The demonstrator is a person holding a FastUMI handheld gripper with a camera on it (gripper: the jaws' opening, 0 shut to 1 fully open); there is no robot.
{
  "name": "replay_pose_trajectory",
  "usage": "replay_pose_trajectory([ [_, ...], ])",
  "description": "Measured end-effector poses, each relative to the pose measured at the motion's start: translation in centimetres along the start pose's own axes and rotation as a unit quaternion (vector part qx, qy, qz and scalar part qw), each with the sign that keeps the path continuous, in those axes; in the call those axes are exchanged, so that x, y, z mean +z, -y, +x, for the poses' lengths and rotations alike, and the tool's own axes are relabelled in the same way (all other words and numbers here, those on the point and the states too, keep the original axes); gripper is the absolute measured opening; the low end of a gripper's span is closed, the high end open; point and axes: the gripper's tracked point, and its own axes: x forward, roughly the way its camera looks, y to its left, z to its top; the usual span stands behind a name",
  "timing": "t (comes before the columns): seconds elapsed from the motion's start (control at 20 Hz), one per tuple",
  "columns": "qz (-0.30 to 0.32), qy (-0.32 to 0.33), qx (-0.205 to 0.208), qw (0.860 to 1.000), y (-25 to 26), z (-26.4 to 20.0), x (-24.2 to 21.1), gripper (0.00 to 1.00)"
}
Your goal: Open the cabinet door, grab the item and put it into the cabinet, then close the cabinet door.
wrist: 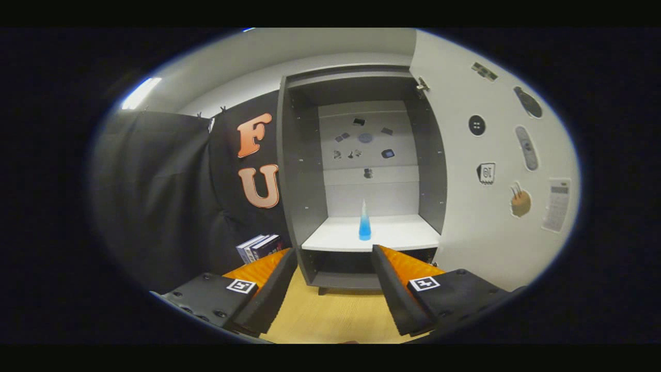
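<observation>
On the white shelf (374,235) of the open cabinet (361,175), upright near its front edge: a slim blue cone-shaped item (364,222), pale at the tip and deeper blue toward the base, apparently translucent. Likely light and rigid, perhaps plastic or glass, so smooth and prone to slipping; narrow foot, easily toppled by a nudge. Best taken low on the wider base, squeezed from both sides, not at the thin tip. Already inside the cabinet, so placing judged done and closing the door judged the step remaining. Gripper (333,284) near, well short of the shelf, fingers spread wide apart with nothing between them but bare wooden floor (330,315); item beyond them, slightly right of the gap's middle. White cabinet door (496,170) swung fully open to the right, its inner face dotted with stickers, hinge visible at the top corner. More small stickers on the cabinet's far back panel. Left of the cabinet, a short stack of books (258,247) leaning against the black cloth wall, just beyond the left finger.
</observation>
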Motion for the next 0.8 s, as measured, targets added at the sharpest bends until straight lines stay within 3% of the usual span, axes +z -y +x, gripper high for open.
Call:
replay_pose_trajectory([
  [0.35, -0.003, 0.05, -0.035, 0.998, 2.5, -10.4, -3.1, 0.91],
  [0.6, -0.011, 0.074, -0.09, 0.993, 6.0, -17.4, -2.9, 0.9],
  [0.8, -0.032, 0.108, -0.174, 0.978, 11.8, -22.7, -0.2, 0.9],
])
